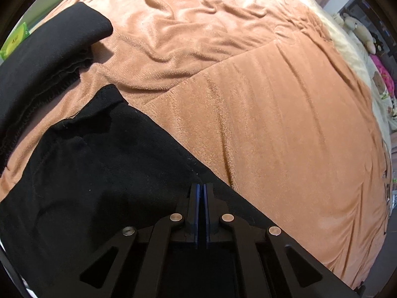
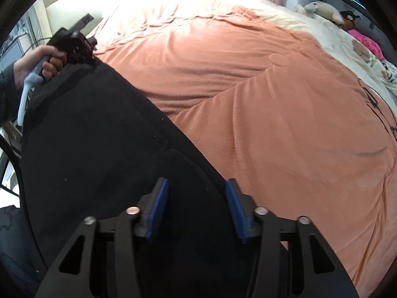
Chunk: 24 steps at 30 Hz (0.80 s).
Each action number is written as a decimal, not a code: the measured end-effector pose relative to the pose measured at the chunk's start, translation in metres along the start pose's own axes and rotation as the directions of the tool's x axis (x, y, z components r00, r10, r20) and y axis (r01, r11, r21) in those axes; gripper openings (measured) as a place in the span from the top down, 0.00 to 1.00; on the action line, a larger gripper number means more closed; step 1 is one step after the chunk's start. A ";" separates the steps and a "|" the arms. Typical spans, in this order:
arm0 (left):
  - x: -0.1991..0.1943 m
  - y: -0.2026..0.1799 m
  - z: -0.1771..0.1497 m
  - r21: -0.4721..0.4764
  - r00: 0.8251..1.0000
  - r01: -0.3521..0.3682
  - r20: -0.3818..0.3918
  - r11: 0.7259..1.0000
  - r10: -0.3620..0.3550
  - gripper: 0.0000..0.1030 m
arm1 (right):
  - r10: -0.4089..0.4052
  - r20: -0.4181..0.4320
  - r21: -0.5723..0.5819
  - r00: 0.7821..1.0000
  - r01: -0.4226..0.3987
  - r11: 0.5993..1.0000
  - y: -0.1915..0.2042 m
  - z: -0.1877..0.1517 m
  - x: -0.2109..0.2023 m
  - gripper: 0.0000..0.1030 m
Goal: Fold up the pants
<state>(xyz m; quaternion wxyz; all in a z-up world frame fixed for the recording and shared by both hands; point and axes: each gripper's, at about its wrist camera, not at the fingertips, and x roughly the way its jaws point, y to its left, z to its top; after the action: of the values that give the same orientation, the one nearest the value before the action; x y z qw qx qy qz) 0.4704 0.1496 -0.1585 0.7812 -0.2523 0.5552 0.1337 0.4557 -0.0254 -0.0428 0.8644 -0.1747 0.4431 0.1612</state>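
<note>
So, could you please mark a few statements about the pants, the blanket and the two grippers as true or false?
1. The pants are black. True.
2. The left gripper stands wide open. False: its pads meet at the pants' edge.
3. The right gripper has a gap between its blue pads. True.
4. The pants lie on a bare wooden floor. False: they lie on an orange blanket.
5. Stuffed toys sit at the bed's far side. True.

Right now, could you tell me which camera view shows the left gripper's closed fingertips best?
The left wrist view: the left gripper sits shut at the black pants' edge. The right wrist view shows only its body, far off in a hand.
</note>
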 end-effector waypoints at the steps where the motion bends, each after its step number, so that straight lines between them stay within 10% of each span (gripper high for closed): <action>1: -0.004 0.000 -0.002 0.008 1.000 0.008 0.016 1.000 -0.008 0.98 | -0.001 -0.004 -0.009 1.000 0.001 1.000 0.001 0.001 0.002 0.66; 5: -0.017 0.004 -0.004 0.010 0.997 0.052 0.049 0.999 -0.052 0.98 | -0.008 -0.015 -0.029 1.000 0.008 1.000 0.003 0.001 0.001 1.00; 14: -0.044 0.004 0.003 0.004 0.986 0.127 0.106 0.992 -0.127 0.99 | -0.079 0.077 -0.026 0.994 0.081 0.996 0.014 0.009 -0.037 1.00; 24: 0.012 0.003 0.007 -0.023 0.994 0.110 0.009 0.994 -0.110 0.97 | -0.149 -0.015 -0.001 0.989 0.149 0.989 0.016 0.010 0.005 1.00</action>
<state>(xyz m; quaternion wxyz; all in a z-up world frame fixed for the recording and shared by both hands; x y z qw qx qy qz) 0.4782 0.1551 -0.1693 0.7863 -0.2911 0.5361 0.0980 0.4585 -0.0063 -0.0440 0.8706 -0.2085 0.4354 0.0947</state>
